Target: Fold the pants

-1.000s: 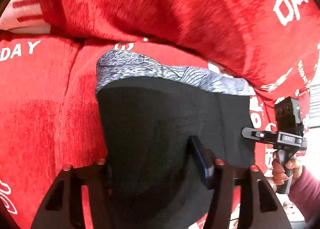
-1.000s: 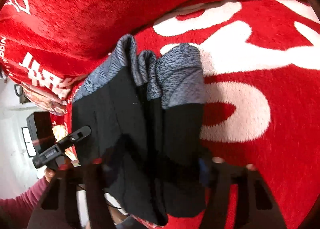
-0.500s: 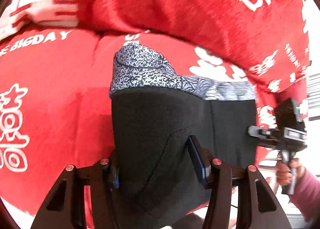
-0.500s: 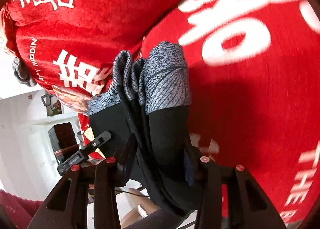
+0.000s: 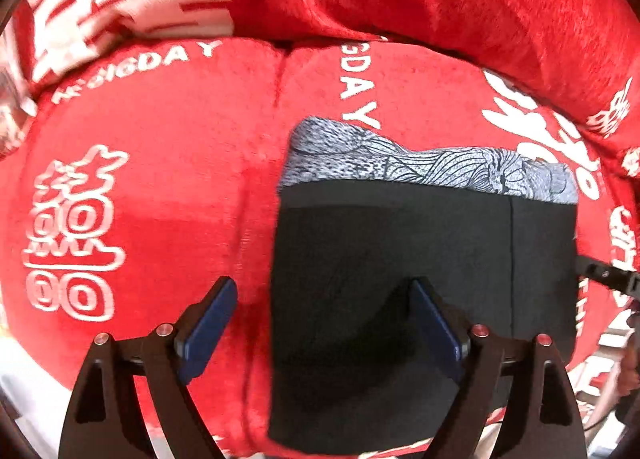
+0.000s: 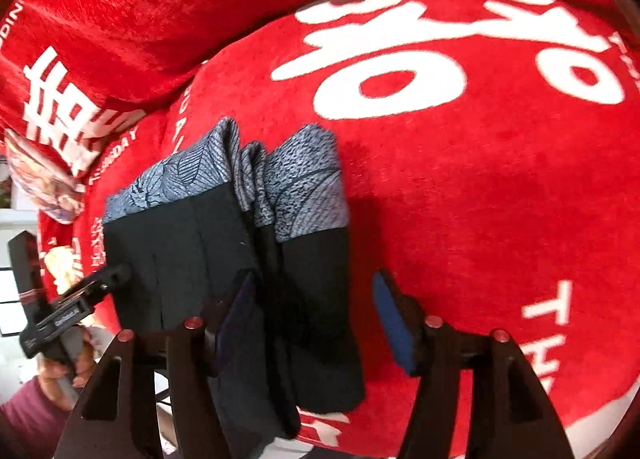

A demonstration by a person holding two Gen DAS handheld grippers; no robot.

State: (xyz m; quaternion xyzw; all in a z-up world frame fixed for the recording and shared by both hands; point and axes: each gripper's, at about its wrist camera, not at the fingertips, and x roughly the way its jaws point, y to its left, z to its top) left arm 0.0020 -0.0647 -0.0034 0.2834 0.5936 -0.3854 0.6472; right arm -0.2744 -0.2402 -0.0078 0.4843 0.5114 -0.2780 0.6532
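surface: red plush sofa cover with white lettering (image 5: 168, 187), soft seat cushion, padded backrest beyond both grippers; strip of pale room at the far left of the right wrist view.
pants: black fabric pants with grey patterned waistband (image 5: 400, 259), lying as a folded stack on the seat, waistband end away from both grippers, black end at the seat's near edge and slightly over it.
left gripper: left gripper (image 5: 324, 323) jaws spread wide, gripping nothing; pants' left edge sits between the blue pads, right pad over black cloth, left pad over bare red cover.
right gripper: right gripper (image 6: 316, 315) also wide apart, nothing clamped; right-hand layers of the stack lie between the pads, left pad against or just above the cloth, cannot tell which.
handling: looks light, limp, non-fragile; thin stretchy knit, layers likely to slide on each other and sag if lifted at one point.
where to grip: judgement, pinch all layers together at the near black corners, one gripper per corner; avoid the bunched waistband folds (image 6: 252, 171).
risk: catching only the top layer, stack fanning open.
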